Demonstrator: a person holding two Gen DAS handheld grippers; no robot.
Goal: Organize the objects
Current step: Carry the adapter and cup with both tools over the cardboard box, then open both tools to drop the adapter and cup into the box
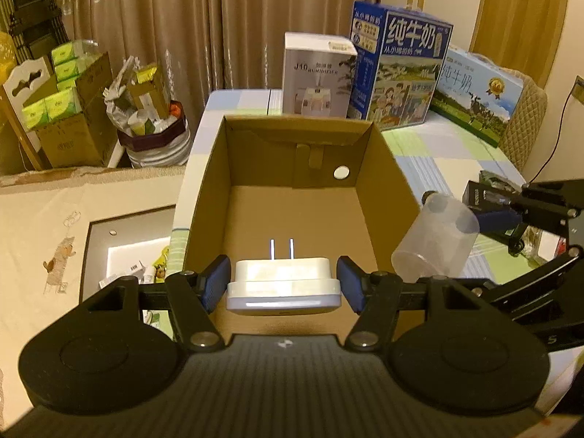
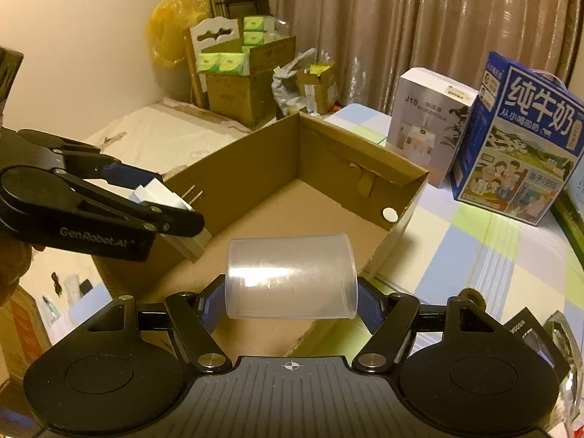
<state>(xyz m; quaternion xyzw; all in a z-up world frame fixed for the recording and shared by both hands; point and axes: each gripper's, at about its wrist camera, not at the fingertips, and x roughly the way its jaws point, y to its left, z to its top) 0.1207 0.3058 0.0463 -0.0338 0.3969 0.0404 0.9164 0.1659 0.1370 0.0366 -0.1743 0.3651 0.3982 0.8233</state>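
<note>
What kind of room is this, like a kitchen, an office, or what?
Most likely a lived-in room at home, perhaps a bedroom used for storage: long curtains, a checked tablecloth under the open cardboard box, and milk cartons stacked beside it.

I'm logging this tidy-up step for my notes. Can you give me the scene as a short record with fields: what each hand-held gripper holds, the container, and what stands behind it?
left hand-held gripper: shut on white plug adapter, prongs pointing forward, over the box
right hand-held gripper: shut on clear plastic cup, lying sideways, at the box's near edge
box: open cardboard, nothing visible inside
box location: on checked tablecloth
behind box: white humidifier carton, blue milk carton
</note>
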